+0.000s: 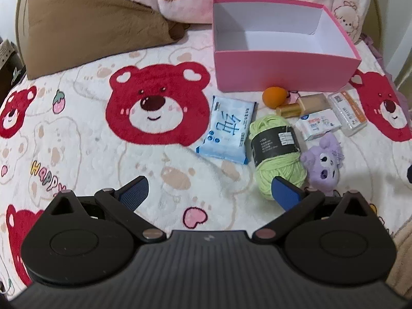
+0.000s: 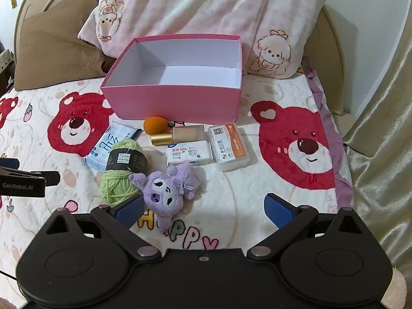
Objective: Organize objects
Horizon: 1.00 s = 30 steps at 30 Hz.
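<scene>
On the bear blanket (image 2: 283,180), in front of the empty pink box (image 2: 180,103), we are hovering both grippers, left gripper (image 1: 211,193) and right gripper (image 2: 203,208), fingers spread wide, holding nothing. The yarn (image 2: 121,172) is touching the purple plush (image 2: 164,190), so we are risking snagging strands or dragging both together.

Both views bright, evenly lit, soft indoor light. Shadows faint: soft shadow on bed (image 1: 159,159) beside pink box (image 1: 283,69); darker shading inside box at left inner wall. Mild sheen on gold curtain (image 2: 381,128) in right wrist view. Strong fisheye bending: headboard (image 2: 33,13) curves, black corners outside image circle. Centre sharp, package print readable; edges softer. Blue pads on fingers (image 1: 287,193) in near field slightly soft. Slight pink cast.
</scene>
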Tool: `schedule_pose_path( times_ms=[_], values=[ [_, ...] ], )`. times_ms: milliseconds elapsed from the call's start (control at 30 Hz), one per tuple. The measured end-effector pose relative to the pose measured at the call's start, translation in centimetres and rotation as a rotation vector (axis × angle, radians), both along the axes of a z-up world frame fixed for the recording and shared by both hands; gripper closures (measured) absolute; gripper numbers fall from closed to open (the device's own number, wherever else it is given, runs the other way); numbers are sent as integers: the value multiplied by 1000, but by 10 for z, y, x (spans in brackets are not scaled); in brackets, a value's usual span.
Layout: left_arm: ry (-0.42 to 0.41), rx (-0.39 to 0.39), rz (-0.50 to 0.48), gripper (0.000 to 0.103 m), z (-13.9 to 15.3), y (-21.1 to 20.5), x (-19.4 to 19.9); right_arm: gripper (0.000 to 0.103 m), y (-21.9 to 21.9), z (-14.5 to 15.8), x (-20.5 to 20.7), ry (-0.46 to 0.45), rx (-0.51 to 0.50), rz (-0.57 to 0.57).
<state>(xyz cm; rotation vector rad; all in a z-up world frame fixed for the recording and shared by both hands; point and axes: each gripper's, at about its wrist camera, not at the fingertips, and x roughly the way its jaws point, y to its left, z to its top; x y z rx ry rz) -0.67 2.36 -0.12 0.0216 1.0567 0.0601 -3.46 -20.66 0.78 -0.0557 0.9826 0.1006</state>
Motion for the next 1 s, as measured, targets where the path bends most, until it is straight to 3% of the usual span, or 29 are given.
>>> schedule_pose_path(
  times_ms=[300,567,733,1000],
  values=[
    [-39,-41,-31,0,4,-7,-1,2,2,-1,0,2,-1,5],
    [-73,-106,1,2,6,-1,-2,2,2,-4,1,8,4,6],
    [-107,-232,17,3,6,7,-6,2,-1,-5,3,19,36,4],
    [-129,-156,24,3,10,3,-8,2,1,-6,3,24,39,4]
  ],
)
